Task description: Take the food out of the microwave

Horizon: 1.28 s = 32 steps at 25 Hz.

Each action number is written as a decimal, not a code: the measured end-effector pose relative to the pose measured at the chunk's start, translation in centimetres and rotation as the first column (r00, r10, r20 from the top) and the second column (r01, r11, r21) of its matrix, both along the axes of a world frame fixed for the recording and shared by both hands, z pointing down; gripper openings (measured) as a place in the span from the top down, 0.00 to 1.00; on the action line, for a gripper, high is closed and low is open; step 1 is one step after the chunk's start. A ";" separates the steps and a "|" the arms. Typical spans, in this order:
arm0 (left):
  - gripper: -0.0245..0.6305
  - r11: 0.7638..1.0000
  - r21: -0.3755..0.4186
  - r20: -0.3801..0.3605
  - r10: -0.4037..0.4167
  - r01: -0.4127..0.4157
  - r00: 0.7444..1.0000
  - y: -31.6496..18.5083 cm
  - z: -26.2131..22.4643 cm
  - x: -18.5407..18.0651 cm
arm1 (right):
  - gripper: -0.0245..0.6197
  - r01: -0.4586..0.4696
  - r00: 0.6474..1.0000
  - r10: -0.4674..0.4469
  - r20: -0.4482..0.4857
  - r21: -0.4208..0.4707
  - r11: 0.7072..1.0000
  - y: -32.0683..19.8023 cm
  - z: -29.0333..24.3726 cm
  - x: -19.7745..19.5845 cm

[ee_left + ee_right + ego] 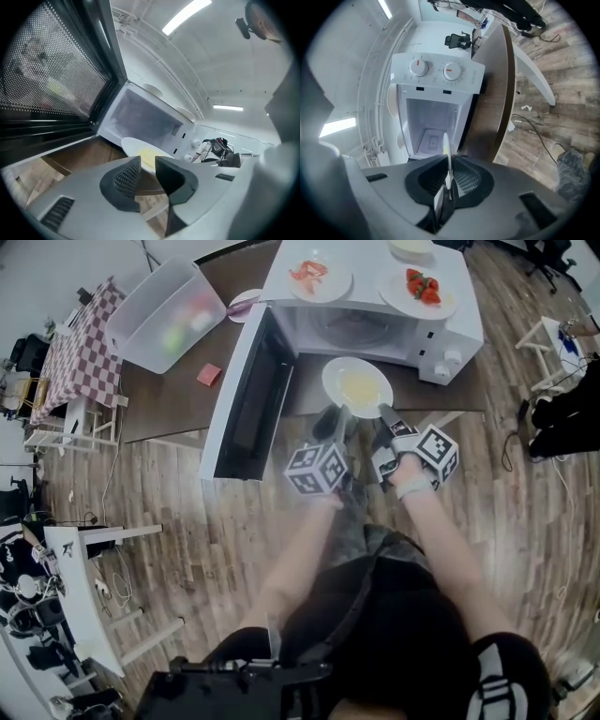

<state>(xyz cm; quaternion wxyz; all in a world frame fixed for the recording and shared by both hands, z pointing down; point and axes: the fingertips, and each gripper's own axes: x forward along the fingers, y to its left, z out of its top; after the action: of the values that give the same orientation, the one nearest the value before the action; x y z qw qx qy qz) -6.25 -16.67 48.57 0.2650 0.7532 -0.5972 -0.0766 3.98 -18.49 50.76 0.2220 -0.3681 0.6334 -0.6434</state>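
A white plate (357, 385) with yellow food hangs level just in front of the white microwave (375, 329), whose door (246, 399) stands swung open to the left. My right gripper (382, 412) is shut on the plate's near rim; in the right gripper view the plate (446, 150) shows edge-on, pinched between the pads (449, 176), with the bare microwave cavity (433, 122) behind. My left gripper (339, 416) is at the plate's near left rim. In the left gripper view its jaws (147, 168) stand apart, and the plate (140, 149) lies just beyond the tips.
On top of the microwave stand a plate of shrimp (319, 276), a plate of strawberries (420, 289) and a third plate (411, 247). A clear plastic bin (167, 313) and a small red block (208, 375) sit on the brown table (169, 399) to the left. The open door flanks the left gripper.
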 end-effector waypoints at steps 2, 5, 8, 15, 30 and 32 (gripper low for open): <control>0.82 1.000 0.003 0.004 -0.001 0.001 1.000 0.5 -0.4 0.0 | 0.91 0.002 1.000 -0.002 0.015 0.001 1.000 0.6 -0.3 -0.1; 0.82 1.000 0.000 0.012 -0.001 0.001 1.000 1.1 -0.6 -0.1 | 0.91 0.005 1.000 -0.005 0.017 -0.003 1.000 1.2 -0.3 -0.2; 0.82 1.000 0.002 0.018 0.002 -0.002 1.000 1.6 -0.8 0.0 | 0.91 0.007 1.000 -0.007 0.019 0.002 1.000 1.5 -0.5 -0.1; 0.82 1.000 0.005 0.021 0.025 -0.025 0.999 2.4 -1.4 0.2 | 0.91 -0.008 1.000 0.008 0.020 0.009 1.000 2.3 -1.4 0.2; 0.81 0.997 -0.033 -0.024 0.073 -0.073 0.997 3.9 -2.2 -0.8 | 0.91 -0.086 0.995 0.085 0.052 0.002 0.996 3.7 -2.8 0.1; 0.81 0.996 -0.045 -0.040 0.076 -0.078 0.996 4.0 -2.1 -0.8 | 0.91 -0.087 0.995 0.087 0.050 -0.001 0.996 4.0 -2.7 0.0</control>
<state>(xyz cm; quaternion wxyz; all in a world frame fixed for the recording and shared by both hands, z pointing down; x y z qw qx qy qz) -7.08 -12.69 46.50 0.2966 0.7676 -0.5643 -0.0667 4.01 -14.50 48.03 0.2659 -0.3790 0.6112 -0.6419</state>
